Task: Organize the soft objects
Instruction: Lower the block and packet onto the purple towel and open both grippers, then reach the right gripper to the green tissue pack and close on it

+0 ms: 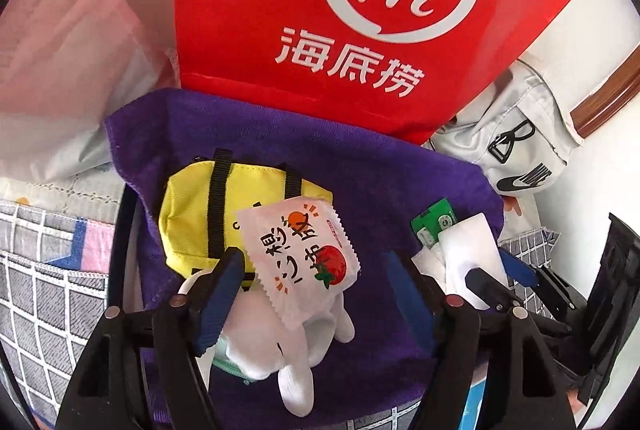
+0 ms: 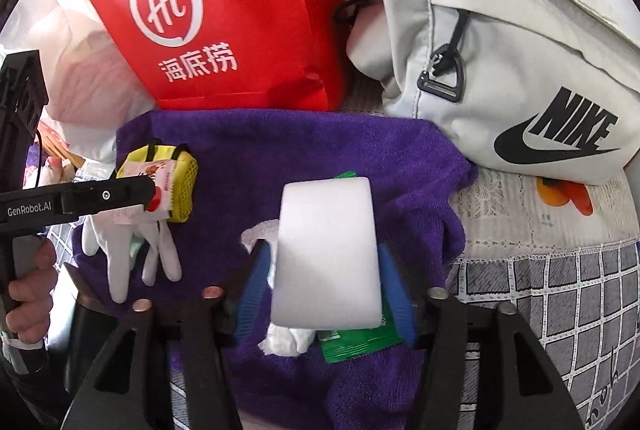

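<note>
A purple towel (image 1: 312, 157) (image 2: 280, 145) lies spread on the bed. On it sit a small yellow pouch (image 1: 200, 213) (image 2: 184, 169), a white snack packet with fruit print (image 1: 304, 258) and a white glove (image 1: 296, 358) (image 2: 120, 254). My left gripper (image 1: 316, 286) is open around the packet and glove. My right gripper (image 2: 326, 286) is shut on a white sponge block (image 2: 328, 254), above a green sachet (image 2: 356, 342) and a crumpled white tissue (image 2: 284, 344). The right gripper also shows in the left wrist view (image 1: 496, 274).
A red paper bag with white logo (image 1: 320, 9) (image 2: 224, 13) stands behind the towel. A grey Nike waist bag (image 2: 512, 69) (image 1: 516, 149) lies at the right. A translucent plastic bag (image 1: 60, 61) lies at the left. A grey checked sheet (image 2: 560, 302) covers the bed.
</note>
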